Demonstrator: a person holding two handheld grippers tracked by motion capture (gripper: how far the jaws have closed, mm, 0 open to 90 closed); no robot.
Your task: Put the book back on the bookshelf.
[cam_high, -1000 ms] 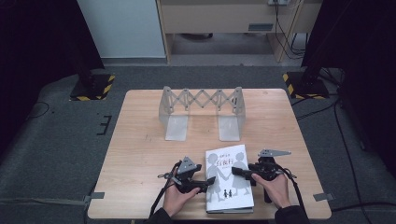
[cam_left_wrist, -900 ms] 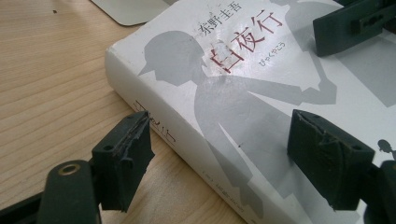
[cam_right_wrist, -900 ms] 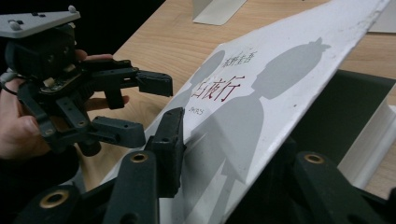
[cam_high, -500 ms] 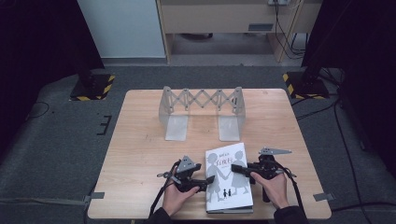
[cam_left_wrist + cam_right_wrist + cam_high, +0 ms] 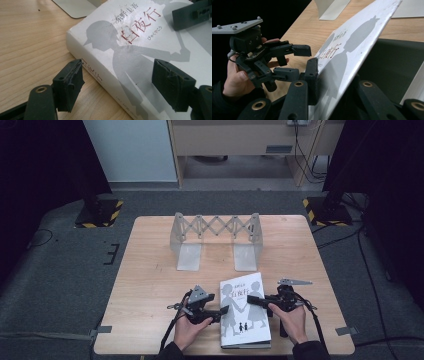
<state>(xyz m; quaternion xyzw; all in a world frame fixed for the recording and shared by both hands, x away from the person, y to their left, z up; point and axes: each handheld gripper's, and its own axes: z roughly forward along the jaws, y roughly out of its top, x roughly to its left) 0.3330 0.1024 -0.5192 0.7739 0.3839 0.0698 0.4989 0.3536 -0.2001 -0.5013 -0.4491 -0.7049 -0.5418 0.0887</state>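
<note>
the book [image 5: 245,312] lies at the counter's [image 5: 150,285] near edge, long axis running front to back; right gripper [image 5: 256,300] has just clamped its lifted cover, left gripper [image 5: 224,310] straddles the spine, jaws apart.

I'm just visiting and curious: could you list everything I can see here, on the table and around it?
book: one, white with grey silhouettes and red title, near edge of table, front cover lifted.
folding rack: one, grey metal, far half of table.
table: one, light wood, centre.
floor stands: two, black with yellow stripes, beside the far corners.
cabinet: one, beige, behind the table.
left tool: one, black, jaws open astride the book's spine edge.
right tool: one, black, shut on the front cover.
hands: two, bottom edge.
</note>
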